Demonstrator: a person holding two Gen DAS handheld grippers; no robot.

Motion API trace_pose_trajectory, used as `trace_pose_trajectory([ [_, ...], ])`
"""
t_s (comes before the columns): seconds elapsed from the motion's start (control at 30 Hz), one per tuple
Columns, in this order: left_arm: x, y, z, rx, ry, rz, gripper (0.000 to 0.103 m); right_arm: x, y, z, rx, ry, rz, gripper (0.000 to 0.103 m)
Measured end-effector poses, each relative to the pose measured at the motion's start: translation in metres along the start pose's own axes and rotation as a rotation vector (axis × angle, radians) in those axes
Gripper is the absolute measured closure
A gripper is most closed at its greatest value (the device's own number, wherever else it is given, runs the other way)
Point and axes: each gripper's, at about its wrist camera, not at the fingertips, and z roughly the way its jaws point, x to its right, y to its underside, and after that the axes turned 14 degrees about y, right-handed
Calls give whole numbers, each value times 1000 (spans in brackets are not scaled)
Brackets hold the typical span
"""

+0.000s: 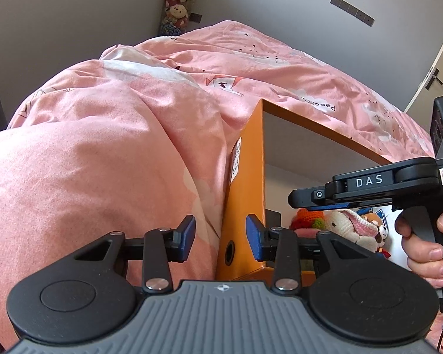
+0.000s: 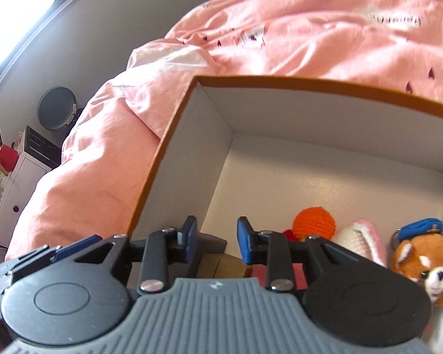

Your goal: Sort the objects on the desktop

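My left gripper (image 1: 220, 237) straddles the near corner wall of the orange cardboard box with the white lining (image 1: 243, 177); its blue pads stand to either side of the wall with a gap showing, so the jaws are apart and not pressing. My right gripper (image 2: 216, 240) hangs over the near end of the box with its jaws apart and nothing between the pads.

The things to sort lie in the box, ahead and to the right of my right gripper: an orange crocheted ball (image 2: 313, 222), just beyond it a white and pink knitted plush (image 2: 361, 243), and furthest right a brown plush fox-like toy in a blue cap (image 2: 422, 261). Directly below the right gripper sit dark and tan flat pieces I cannot identify.

I judge the soft toys light and squashy, unlikely to slip or break; a pinch across the body of each should hold. The box wall looks thin and stiff. Gripped at the corner it may flex or tip on the soft pink patterned duvet (image 1: 103, 147), so I would take it low and firmly.
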Motion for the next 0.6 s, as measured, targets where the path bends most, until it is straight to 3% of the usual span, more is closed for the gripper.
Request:
trace_pose_trajectory([
  [0.1, 12, 2, -8, 11, -9, 46, 60, -5, 13, -24, 66, 24, -33, 62],
  [0.37, 50, 13, -25, 45, 7, 182, 60, -11, 65, -80, 237, 97, -84, 61],
  [0.5, 65, 23, -27, 50, 17, 249, 60, -11, 94, -98, 329, 133, -82, 50],
  [0.6, 72, 32, -28, 47, 37, 279, 58, -9, 116, -106, 370, 177, -62, 49],
])
